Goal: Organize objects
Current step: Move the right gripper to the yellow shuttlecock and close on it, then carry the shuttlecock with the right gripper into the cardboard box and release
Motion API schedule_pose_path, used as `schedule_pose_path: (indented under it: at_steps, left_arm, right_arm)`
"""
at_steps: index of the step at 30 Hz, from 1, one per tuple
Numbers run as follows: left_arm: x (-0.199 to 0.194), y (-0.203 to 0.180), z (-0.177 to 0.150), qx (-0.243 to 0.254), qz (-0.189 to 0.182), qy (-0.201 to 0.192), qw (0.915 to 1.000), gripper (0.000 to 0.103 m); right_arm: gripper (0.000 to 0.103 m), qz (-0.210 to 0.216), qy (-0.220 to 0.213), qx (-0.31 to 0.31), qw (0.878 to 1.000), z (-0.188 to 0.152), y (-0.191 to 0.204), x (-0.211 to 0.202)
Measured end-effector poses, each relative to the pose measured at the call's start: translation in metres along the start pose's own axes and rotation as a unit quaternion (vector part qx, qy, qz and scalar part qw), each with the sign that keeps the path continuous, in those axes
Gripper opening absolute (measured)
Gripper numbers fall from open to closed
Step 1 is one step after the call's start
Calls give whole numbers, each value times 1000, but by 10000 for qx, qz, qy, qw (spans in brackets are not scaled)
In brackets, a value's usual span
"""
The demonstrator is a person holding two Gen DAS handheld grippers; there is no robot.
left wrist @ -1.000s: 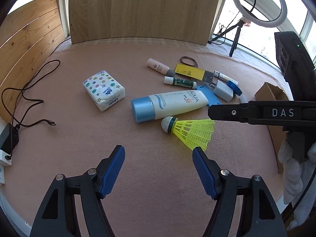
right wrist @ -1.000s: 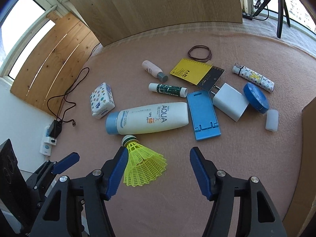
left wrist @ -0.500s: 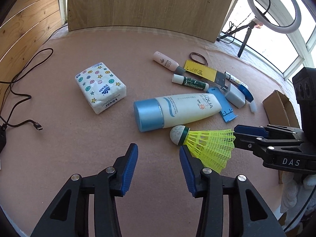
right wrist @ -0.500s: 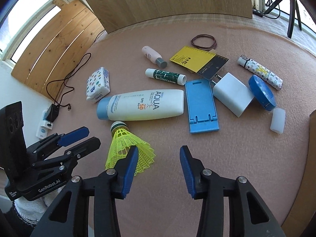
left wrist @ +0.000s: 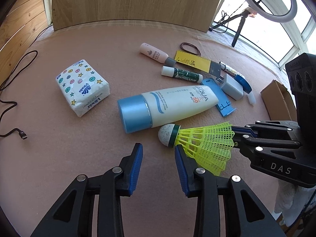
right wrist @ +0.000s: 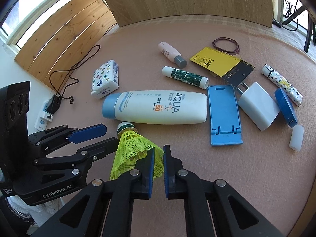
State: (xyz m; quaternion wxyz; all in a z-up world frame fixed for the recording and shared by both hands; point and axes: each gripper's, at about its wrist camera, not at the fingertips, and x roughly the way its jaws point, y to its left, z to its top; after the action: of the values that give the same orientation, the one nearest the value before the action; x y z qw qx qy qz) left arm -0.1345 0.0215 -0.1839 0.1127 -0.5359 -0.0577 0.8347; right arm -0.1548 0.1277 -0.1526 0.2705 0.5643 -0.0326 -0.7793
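Right gripper [right wrist: 158, 156] has just been closing and now has the rim of the yellow shuttlecock [right wrist: 136, 154]'s skirt pinched between its blue pads. Left gripper [left wrist: 159, 154] has been closing too, but nothing sits between its jaws; they're partly apart, with the right-hand pad just beside the shuttlecock's skirt near its cork end.

In the left wrist view the shuttlecock lies on the pink mat [left wrist: 79, 138] at about 5 o'clock from the sunscreen bottle [left wrist: 167, 106], cork nearly touching the bottle.

As for tidying, I'd say it's barely started. Tissue pack [left wrist: 83, 87], pink mini bottle [left wrist: 154, 53], lip balm [left wrist: 181, 74], yellow ruler card [left wrist: 192, 61], hair tie [left wrist: 190, 47], blue phone stand [left wrist: 219, 96], white charger [left wrist: 232, 86] and the bits behind it are all loose on the mat. Cardboard box [left wrist: 276, 96] sits at 3 o'clock of the pile; can't tell if anything's inside. First pick looks to be the shuttlecock.
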Motion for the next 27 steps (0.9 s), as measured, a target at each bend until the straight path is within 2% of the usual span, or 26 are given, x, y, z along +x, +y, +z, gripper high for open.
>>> schedule_pose_path:
  at_steps: [6,14,27]
  left_arm:
    - [4,-13,-6,234,-374,61,9990,10]
    - [-3,-29,-9,460,-636,-158,9968,8]
    - [-23,-51,-6,633,-764,-465,9940,8]
  right_arm:
    - [3,164,-24,143,9998,-6,-3,-1]
    - [1,183,-170,250,9994,-11,-8,-9]
    - [1,-52,-602,132,9981,-16,-4,-44]
